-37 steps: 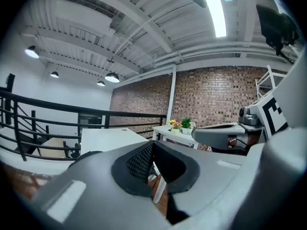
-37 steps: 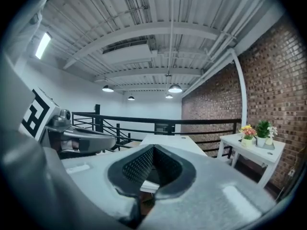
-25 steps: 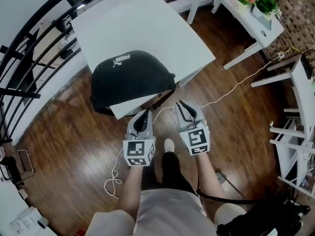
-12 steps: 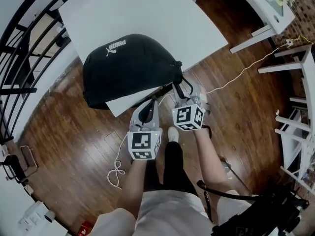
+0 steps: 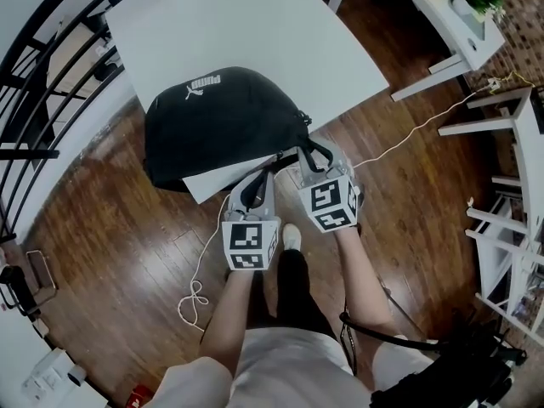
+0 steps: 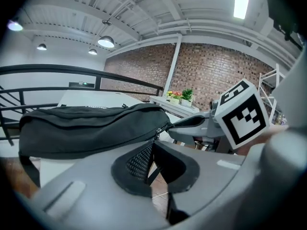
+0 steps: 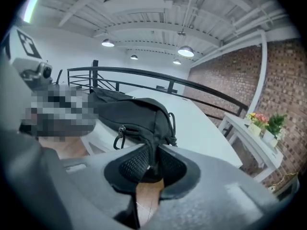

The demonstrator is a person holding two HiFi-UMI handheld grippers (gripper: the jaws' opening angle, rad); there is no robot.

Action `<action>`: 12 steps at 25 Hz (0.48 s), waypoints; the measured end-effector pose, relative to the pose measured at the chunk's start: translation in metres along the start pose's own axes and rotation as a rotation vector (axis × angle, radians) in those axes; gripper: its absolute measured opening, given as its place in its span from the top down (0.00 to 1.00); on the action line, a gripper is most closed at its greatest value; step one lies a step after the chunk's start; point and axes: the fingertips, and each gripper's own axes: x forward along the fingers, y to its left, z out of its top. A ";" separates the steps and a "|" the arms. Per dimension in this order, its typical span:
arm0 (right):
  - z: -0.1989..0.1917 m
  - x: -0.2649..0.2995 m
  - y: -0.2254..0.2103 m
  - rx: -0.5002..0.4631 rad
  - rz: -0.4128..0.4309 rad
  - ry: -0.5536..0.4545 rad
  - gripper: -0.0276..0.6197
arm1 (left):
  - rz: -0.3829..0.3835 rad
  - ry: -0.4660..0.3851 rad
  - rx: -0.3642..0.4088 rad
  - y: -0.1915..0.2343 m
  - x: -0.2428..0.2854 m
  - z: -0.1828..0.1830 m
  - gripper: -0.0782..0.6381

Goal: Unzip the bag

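The white table [image 5: 255,32] lies ahead of both grippers, and the black bag [image 5: 221,117] sits on its near corner, right in front of the jaws, with its near end spilling over the edge toward them. As far as the pictures show, the unzipping has not begun: the zip line along the bag looks closed from end to end, so the whole pull along its length is left to do. What looks done is the bracing. The right gripper [image 7: 152,150] is reached a little further forward than the left, and its jaws are clamped together on a fold of black fabric at the bag's near end, which runs down between the 2 pads. The left gripper [image 6: 153,145] is beside it, on its left and slightly back, with its jaws closed tip to tip and nothing clearly caught between them; it points at the bag's end from just below. Both forearms stretch forward and down from the person's body, with the 2 marker cubes facing up toward the head camera. The zip pull [image 7: 120,134], with a small loop, hangs free just left of the right gripper's jaws and just beyond the left gripper's tips; by my judgement the left gripper has to open and take it next.
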 end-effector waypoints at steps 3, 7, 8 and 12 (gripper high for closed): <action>0.019 -0.012 0.003 0.038 0.038 0.010 0.88 | -0.028 0.003 -0.005 -0.005 0.002 0.005 0.74; 0.040 -0.028 0.006 0.081 0.064 0.024 0.88 | -0.016 -0.001 -0.008 -0.009 0.001 0.007 0.65; 0.045 -0.032 0.006 0.087 0.066 0.026 0.88 | -0.006 -0.007 -0.014 -0.008 0.001 0.008 0.64; 0.059 -0.040 0.008 0.097 0.068 0.034 0.89 | 0.046 -0.063 -0.054 0.000 0.000 0.017 0.62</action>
